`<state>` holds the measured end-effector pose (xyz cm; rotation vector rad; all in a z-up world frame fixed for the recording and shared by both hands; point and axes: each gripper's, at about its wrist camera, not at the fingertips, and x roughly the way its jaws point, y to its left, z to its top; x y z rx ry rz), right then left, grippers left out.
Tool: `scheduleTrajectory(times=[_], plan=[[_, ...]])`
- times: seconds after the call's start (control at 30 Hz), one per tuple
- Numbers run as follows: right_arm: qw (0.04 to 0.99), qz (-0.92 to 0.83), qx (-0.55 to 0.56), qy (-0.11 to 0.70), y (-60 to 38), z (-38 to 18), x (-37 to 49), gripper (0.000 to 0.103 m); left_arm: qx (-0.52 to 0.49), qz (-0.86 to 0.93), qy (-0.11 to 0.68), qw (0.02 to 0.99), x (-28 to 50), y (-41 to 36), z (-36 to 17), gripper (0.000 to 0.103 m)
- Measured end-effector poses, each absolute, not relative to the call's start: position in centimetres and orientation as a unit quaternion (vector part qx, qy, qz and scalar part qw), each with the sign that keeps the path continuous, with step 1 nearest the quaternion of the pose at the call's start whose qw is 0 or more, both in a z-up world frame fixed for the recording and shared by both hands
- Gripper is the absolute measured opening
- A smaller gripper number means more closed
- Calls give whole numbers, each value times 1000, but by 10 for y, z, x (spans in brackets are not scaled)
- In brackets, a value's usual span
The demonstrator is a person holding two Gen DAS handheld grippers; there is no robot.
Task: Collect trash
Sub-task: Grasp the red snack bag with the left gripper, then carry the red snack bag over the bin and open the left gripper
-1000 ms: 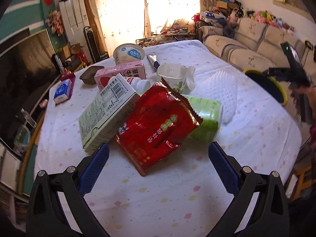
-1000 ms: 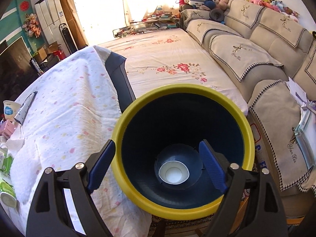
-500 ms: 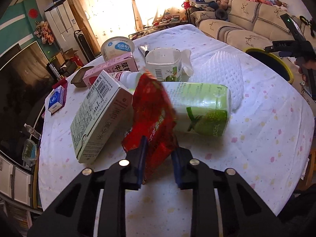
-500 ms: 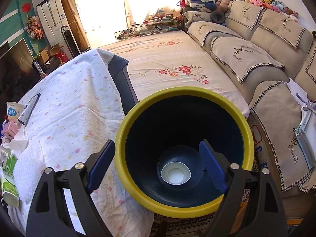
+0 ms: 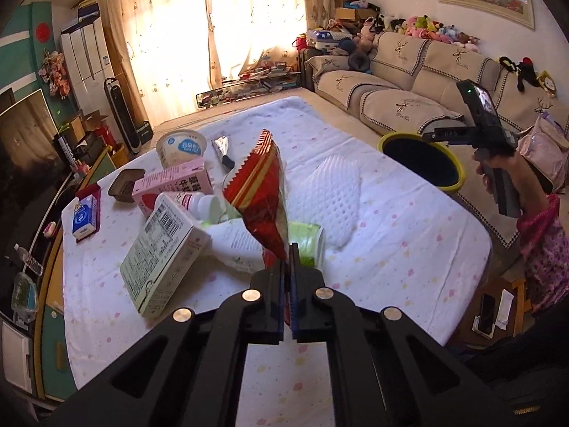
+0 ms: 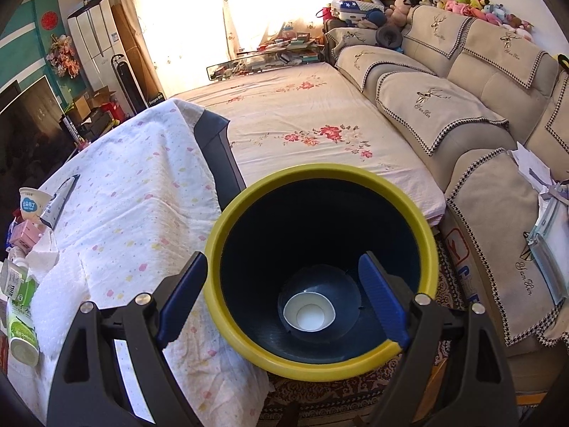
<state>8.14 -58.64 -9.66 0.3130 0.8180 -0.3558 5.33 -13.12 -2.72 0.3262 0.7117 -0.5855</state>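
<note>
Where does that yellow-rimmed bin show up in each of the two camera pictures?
Left wrist view: the yellow-rimmed bin sits at the right, beyond the table's far edge, near the hand holding the other tongs.
Right wrist view: it fills the lower centre, framed by the open right tongs.
Shared landmark: the beige sofa.

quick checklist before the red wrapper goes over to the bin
1. Left tongs shut on red wrapper: ok, just closed on its lower edge.
2. Wrapper clear of the cartons on the table: ok, it stands up above them.
3. Yellow bin mouth open: ok, only a white cup at the bottom.
4. Right tongs empty: ok, open over the bin.
5. Grip firmness: cannot tell.
</note>
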Motion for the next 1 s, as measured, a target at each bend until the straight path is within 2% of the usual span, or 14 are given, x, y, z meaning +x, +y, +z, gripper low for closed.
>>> scheduleTrajectory(times=[0.2,0.5,0.9,0.97,1.0], plan=[[891,-193,154,380,-604,-89,57,82,148,-336,317,875,69,-180,-2,3],[887,-229,167,364,-638,-86,16,82,155,-435,311,831,112,-315,1,3],[876,-249,194,366,-674,-99,-16,84,175,-487,375,769,165,-500,-66,3],[875,-251,195,366,-676,-101,-19,84,184,-483,383,766,169,-521,-79,6],[874,-252,195,366,-677,-101,-20,84,187,-479,383,768,170,-528,-84,11]])
